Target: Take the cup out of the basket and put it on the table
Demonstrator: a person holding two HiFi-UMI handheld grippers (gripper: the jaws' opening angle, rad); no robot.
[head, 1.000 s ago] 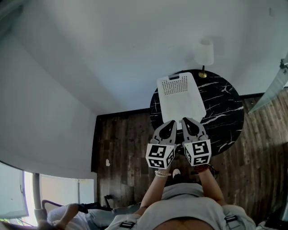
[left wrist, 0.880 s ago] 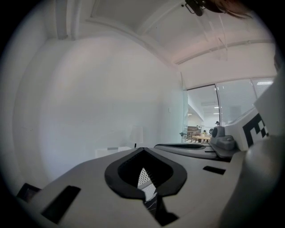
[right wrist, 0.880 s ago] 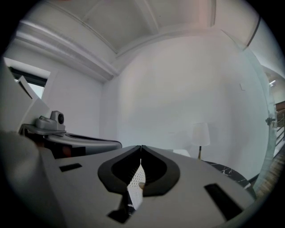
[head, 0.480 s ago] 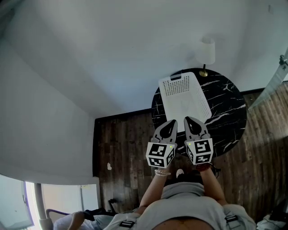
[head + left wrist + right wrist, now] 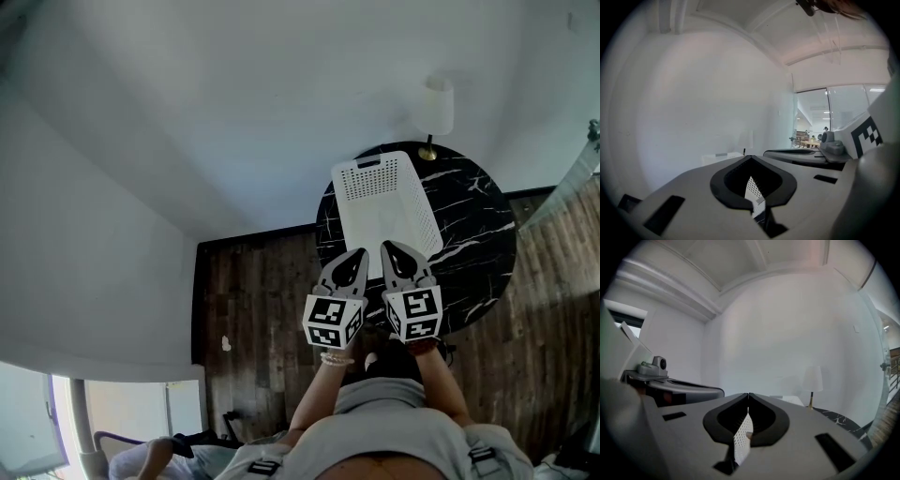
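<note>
A white perforated basket (image 5: 384, 202) stands on the round black marble table (image 5: 473, 220). I cannot make out a cup in it from here. My left gripper (image 5: 354, 255) and right gripper (image 5: 394, 248) hang side by side over the table's near edge, just short of the basket. Both point toward it. The left gripper (image 5: 751, 157) has its jaws pressed together with nothing between them. In the right gripper view, the right gripper (image 5: 748, 394) is likewise shut and empty. The basket (image 5: 721, 158) shows low beyond the left jaws.
A white-shaded lamp (image 5: 438, 105) with a brass foot stands at the table's far edge, against a white wall. Dark wooden floor (image 5: 253, 309) surrounds the table. A glass panel (image 5: 572, 183) leans in at the right. The lamp (image 5: 813, 379) also shows in the right gripper view.
Both grippers stay shut and side by side, edging slightly toward the basket. Nothing has been taken hold of or let go.
</note>
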